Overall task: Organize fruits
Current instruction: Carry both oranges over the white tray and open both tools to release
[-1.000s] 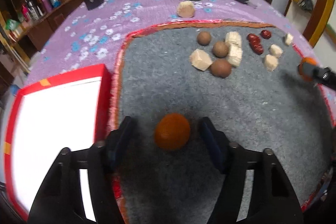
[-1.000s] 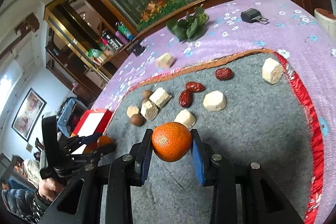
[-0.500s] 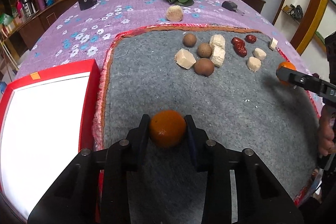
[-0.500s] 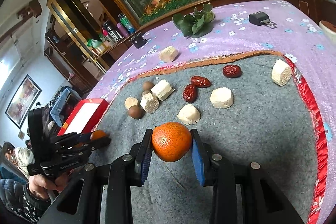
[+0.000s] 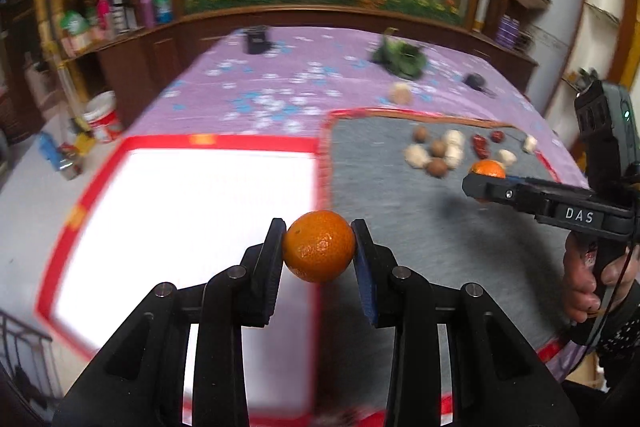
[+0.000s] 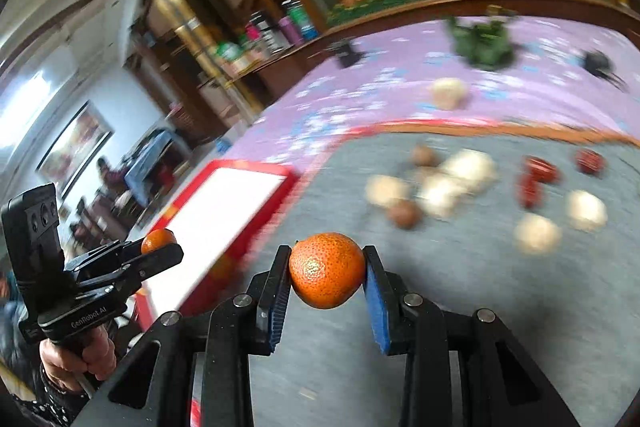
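The left gripper, black plastic tongs with blue ribbed pads, is clamped on a round, dimpled orange tangerine, held in the air over the seam between the red-rimmed white tray and the grey felt mat. The right gripper, of the same make, is clamped on a second pitted orange tangerine above the mat's near part. In the left wrist view its side reads "DAS"; in the right wrist view the left tool's body reads "GenRobot.AI". Farther out on the mat lie blurred brown round fruits, pale cream blocky chunks and glossy red dates, clustered near one another. Beyond the mat's red-orange border spreads a purple flower-printed tablecloth bearing a dark green leafy bunch.
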Available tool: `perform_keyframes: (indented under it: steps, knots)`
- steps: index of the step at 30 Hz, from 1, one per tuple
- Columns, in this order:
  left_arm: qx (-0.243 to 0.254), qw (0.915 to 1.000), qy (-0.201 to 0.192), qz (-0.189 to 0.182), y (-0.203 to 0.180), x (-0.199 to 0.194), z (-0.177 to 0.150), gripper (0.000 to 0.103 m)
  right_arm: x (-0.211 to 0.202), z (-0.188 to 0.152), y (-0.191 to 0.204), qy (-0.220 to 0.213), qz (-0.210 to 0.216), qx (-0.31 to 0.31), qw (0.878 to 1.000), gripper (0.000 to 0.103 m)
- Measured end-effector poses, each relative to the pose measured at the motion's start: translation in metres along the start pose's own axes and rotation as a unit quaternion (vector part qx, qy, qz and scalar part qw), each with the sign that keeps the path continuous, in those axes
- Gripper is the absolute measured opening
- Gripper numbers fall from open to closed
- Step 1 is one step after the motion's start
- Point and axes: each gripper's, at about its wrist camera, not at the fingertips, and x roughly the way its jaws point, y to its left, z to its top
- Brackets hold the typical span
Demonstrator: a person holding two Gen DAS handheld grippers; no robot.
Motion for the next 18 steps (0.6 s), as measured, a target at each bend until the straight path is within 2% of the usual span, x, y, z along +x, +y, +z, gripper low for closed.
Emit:
perform_keyframes:
  steps: [9,14,18]
  knots:
    - [-0.062,0.9955,0.006,0.071,0.064,-0.006,-0.025,0.032,0.077,0.016,0.097,0.038,0.076,-0.055,0.995,0.033]
    - [-0.08,0.993,0.024,0.083,0.084,0.006,-0.034,0.032,0.122,0.017,0.118,0.077,0.072,-0.056,0.993,0.033]
    - [-0.082,0.9916,0.032,0.095,0.091,0.013,-0.036,0.032,0.144,0.014,0.121,0.099,0.065,-0.058,0.991,0.033]
